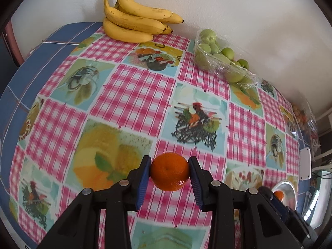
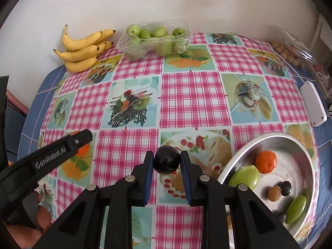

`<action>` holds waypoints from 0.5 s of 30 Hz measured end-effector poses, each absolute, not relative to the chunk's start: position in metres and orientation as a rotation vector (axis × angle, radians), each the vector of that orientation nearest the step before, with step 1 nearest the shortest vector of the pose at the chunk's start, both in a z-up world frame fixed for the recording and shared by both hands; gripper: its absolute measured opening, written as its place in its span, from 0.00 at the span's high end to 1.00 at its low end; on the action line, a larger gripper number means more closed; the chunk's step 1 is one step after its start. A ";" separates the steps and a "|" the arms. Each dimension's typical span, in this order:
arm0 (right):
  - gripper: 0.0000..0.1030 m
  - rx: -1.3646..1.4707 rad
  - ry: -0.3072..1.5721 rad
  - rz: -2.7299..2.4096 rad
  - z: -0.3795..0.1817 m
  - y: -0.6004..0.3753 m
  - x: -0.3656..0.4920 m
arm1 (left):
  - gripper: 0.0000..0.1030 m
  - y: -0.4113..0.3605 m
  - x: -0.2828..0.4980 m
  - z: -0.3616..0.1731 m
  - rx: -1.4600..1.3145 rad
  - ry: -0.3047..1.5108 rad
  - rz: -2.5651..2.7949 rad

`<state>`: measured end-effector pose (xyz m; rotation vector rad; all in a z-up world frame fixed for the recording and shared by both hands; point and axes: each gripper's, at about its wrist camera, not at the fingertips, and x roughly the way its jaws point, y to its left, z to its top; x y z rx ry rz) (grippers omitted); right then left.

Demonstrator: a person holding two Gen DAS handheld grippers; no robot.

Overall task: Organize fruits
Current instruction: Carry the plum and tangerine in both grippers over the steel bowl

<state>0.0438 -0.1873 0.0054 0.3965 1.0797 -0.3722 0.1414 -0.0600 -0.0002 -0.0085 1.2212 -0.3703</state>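
Note:
My left gripper (image 1: 169, 171) is shut on an orange mandarin (image 1: 169, 171) and holds it just above the checked tablecloth. My right gripper (image 2: 166, 162) is shut on a dark plum (image 2: 166, 162) to the left of a metal bowl (image 2: 244, 151). The bowl holds another mandarin (image 2: 266, 161), two green fruits (image 2: 244, 176), a small brown fruit (image 2: 274, 193) and a small dark fruit (image 2: 286, 188). The left gripper (image 2: 83, 139) shows at the left of the right wrist view, its mandarin mostly hidden.
A bunch of bananas (image 1: 134, 20) lies by the back wall. A clear tray of green fruits (image 2: 154, 39) sits beside it. A clear box of small brown fruits (image 2: 290, 54) and a white device (image 2: 314, 103) are at the table's right edge.

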 end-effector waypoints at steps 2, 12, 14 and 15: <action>0.74 0.386 1.082 -0.379 0.008 -0.184 0.041 | 0.62 -0.059 0.134 0.003 -0.001 1.215 -0.375; 0.74 0.368 1.084 -0.385 0.011 -0.168 0.017 | 0.62 -0.061 0.095 0.013 0.079 1.176 -0.391; 0.74 0.367 1.084 -0.385 0.011 -0.166 0.012 | 0.62 -0.060 0.088 0.013 0.092 1.171 -0.395; 0.74 0.368 1.085 -0.385 0.011 -0.165 0.010 | 0.62 -0.060 0.085 0.014 0.098 1.168 -0.397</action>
